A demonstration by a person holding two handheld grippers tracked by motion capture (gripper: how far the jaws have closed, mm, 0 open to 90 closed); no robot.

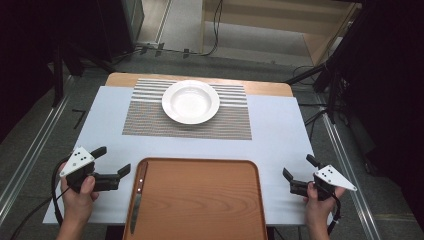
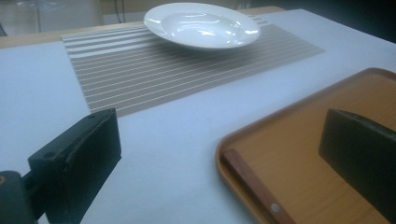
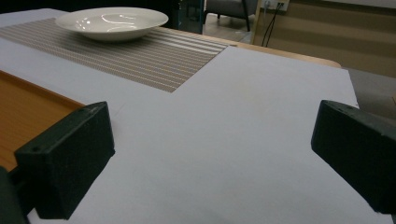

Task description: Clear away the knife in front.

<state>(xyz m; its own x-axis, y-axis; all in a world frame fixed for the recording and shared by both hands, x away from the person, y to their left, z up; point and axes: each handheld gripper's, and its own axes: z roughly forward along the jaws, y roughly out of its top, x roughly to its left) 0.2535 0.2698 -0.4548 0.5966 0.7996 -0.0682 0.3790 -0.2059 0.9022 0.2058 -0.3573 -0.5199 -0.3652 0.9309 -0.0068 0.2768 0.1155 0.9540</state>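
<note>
A: High view, largest item first: the tabletop (image 1: 280, 150), covered in a pale sheet, carries a striped placemat (image 1: 150, 120) at its far middle and a wooden tray (image 1: 200, 200) at the near edge.

B: And on those?

A: A white plate (image 1: 190, 101) sits on the placemat. A knife (image 1: 137, 200) lies along the tray's left rim, blade toward the person, wooden handle (image 2: 252, 182) pointing away.

B: Where are the tools?

A: The left tool (image 1: 112, 165) hovers just left of the tray, jaws spread wide and empty; in the left gripper view its right jaw stands over the tray corner, near the knife handle. The right tool (image 1: 299, 167) rests well right of the tray, likewise wide and empty, with bare sheet between its jaws.

B: How would the knife handle?

A: Judged from its look: light, stiff, thin and lying flat, so hard to get under. The riveted wooden handle offers the thicker, less slippery hold; the blade is smooth and would likely slide. Its closeness to the tray rim leaves little room for a jaw on that side.
</note>
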